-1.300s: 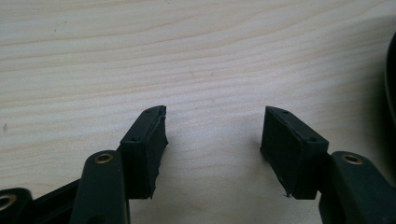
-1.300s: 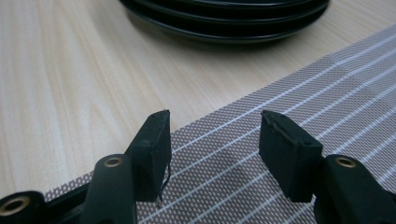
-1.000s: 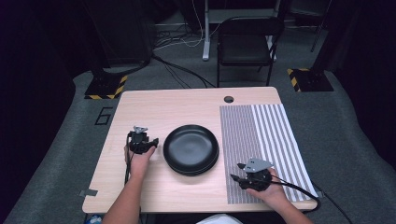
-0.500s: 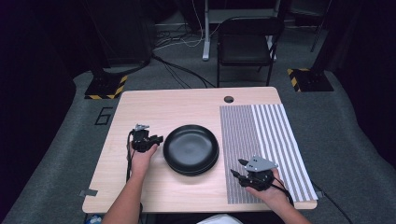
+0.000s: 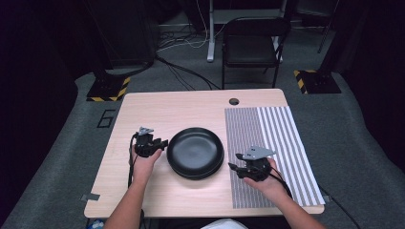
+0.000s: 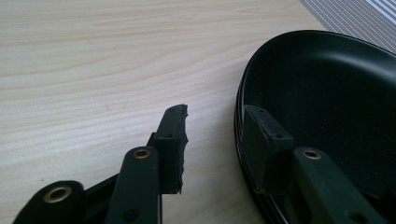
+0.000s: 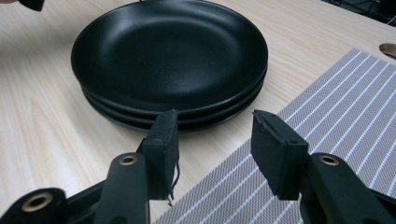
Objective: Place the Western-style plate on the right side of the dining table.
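Starting point: we judge the work to be taking a plate off the stack of black plates (image 5: 195, 152), and it is barely begun; nothing is lifted yet.
Done: we have the left tool (image 5: 165, 142) at the stack's left rim and the right tool (image 5: 234, 167) near its right side.
Left to do: clamp a rim, raise the top plate, set it down, perhaps on the striped mat (image 5: 272, 152).
Left tool: released. One jaw hangs inside the top plate, the other outside over the table (image 5: 157, 114). The jaws have just been opening, with the rim between them but not pinched.
Right tool: released, jaws apart with nothing between them, low over the mat's near edge and just short of the stack.
Where the plates are: mid-table, touching the mat's left edge or very near it; we cannot tell which.
Plates: three by our count in the right gripper view, round, shallow, with a matte black, faintly speckled glaze and smooth raised rims.
Mat: woven, grey with thin white stripes, flat, rectangular.
Table: pale wood grain, smooth.
Pads: black rubber, blocky, frayed at the edges.
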{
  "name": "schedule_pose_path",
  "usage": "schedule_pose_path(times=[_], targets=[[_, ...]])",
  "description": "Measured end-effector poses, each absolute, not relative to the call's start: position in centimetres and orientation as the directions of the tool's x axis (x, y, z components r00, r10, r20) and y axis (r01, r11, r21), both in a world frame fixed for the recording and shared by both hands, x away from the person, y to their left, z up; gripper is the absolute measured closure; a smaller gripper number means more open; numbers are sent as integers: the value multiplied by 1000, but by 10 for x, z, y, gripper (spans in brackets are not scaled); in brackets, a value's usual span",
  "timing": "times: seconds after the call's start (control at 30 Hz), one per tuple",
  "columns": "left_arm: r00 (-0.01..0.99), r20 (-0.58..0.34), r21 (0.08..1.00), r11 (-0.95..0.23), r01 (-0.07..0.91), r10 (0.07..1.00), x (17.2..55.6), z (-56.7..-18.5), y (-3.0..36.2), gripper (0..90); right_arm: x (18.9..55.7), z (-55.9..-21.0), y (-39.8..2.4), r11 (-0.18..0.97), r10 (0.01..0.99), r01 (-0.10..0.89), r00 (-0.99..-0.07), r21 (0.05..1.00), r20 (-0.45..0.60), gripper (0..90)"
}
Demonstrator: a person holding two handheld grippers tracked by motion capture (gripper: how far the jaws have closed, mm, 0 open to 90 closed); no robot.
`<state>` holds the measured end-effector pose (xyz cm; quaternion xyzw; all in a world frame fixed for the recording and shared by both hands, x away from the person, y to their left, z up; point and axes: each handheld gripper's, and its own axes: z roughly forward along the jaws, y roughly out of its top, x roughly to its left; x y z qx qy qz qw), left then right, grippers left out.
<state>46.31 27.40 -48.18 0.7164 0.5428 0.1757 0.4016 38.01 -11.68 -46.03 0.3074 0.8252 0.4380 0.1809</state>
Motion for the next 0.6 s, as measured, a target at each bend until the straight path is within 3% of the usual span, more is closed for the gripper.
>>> schedule_pose_path(times=[0.3, 0.6], targets=[[377, -221, 765, -80, 640, 899, 459, -480, 272, 590, 401, -459, -98, 417, 674, 369, -739, 831, -10, 499], [384, -218, 763, -89, 641, 897, 457, -479, 269, 601, 420, -457, -86, 401, 685, 391, -728, 829, 12, 563]])
